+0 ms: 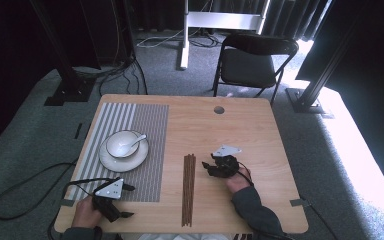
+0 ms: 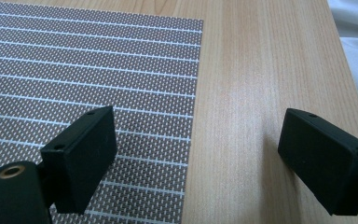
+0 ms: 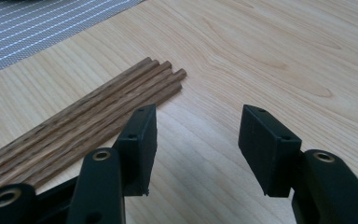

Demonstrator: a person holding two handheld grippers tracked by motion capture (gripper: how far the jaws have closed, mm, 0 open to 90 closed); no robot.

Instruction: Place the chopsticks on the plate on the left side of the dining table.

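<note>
High view: a wooden surface (image 1: pixel 240 130) is seen from above, with a striped grey placemat (image 1: pixel 145 125) laid on its left part. On the placemat a white plate (image 1: pixel 111 161) is set, and a white bowl (image 1: pixel 117 140) with a white spoon (image 1: pixel 136 142) in it is carried on that plate. A bundle of dark wooden chopsticks (image 1: pixel 188 187) is laid lengthwise near the middle of the surface, just right of the placemat's edge and reaching almost to the near edge of the surface.

The right hand-held gripper (image 1: pixel 214 167) is held just to the right of the far end of the chopsticks, close to them but apart. In the right gripper view its two black jaws are seen spread wide with nothing between them; only bare wood is framed in the gap, and the ends of the chopsticks (image 3: pixel 135 88) lie just beyond and to the side of one jaw, not touched by it.

The left hand-held gripper (image 1: pixel 125 200) is held at the near left corner of the surface, over the near edge of the placemat. In the left gripper view its jaws are likewise seen wide apart and empty, one above the placemat (image 2: pixel 88 65) and the other above the bare surface (image 2: pixel 251 93).

A black folding chair (image 1: pixel 252 60) is seen on the carpet beyond the far side.
</note>
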